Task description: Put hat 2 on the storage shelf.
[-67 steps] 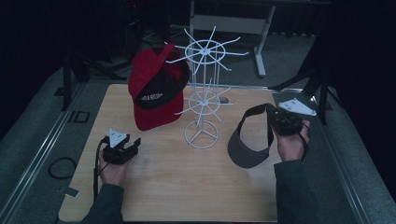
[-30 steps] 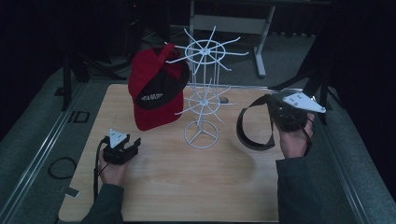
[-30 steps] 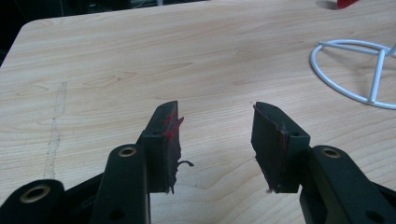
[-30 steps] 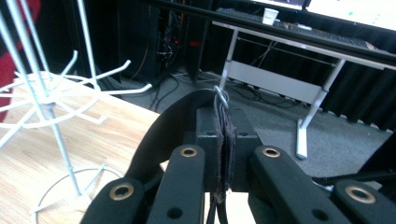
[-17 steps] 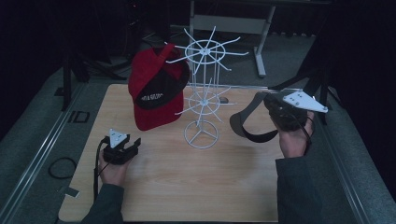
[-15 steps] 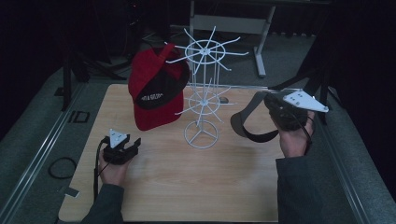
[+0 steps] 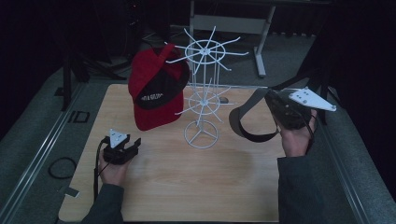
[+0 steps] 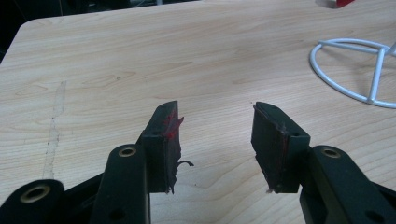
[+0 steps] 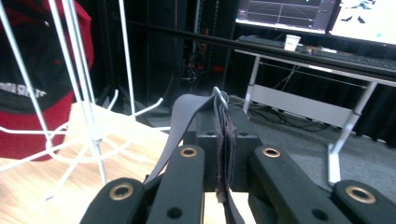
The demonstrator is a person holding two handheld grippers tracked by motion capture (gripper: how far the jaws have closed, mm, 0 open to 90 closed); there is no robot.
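Note:
A white wire rack (image 7: 201, 95) stands mid-table with a red and black cap (image 7: 156, 93) hung on its left arms. My right gripper (image 7: 271, 100) is held in the air right of the rack, shut on the strap of a grey visor (image 7: 247, 123) whose brim curves down toward the rack. In the right gripper view the jaws (image 9: 227, 126) pinch the dark strap (image 9: 184, 121), with the rack (image 9: 79, 70) and cap (image 9: 28, 84) to the left. My left gripper (image 7: 130, 144) rests low at the table's front left, open and with nothing between its pads (image 8: 215, 126).
The rack's ring base (image 8: 355, 70) lies right of the left gripper's jaws on the wooden table (image 7: 187, 186). A metal rail runs along the table's left side (image 7: 42, 149). Desks and monitors (image 9: 289, 14) stand behind the table.
My right hand has lifted the visor off the table and turned it, so the brim swung left toward the rack. The left gripper has stayed put.

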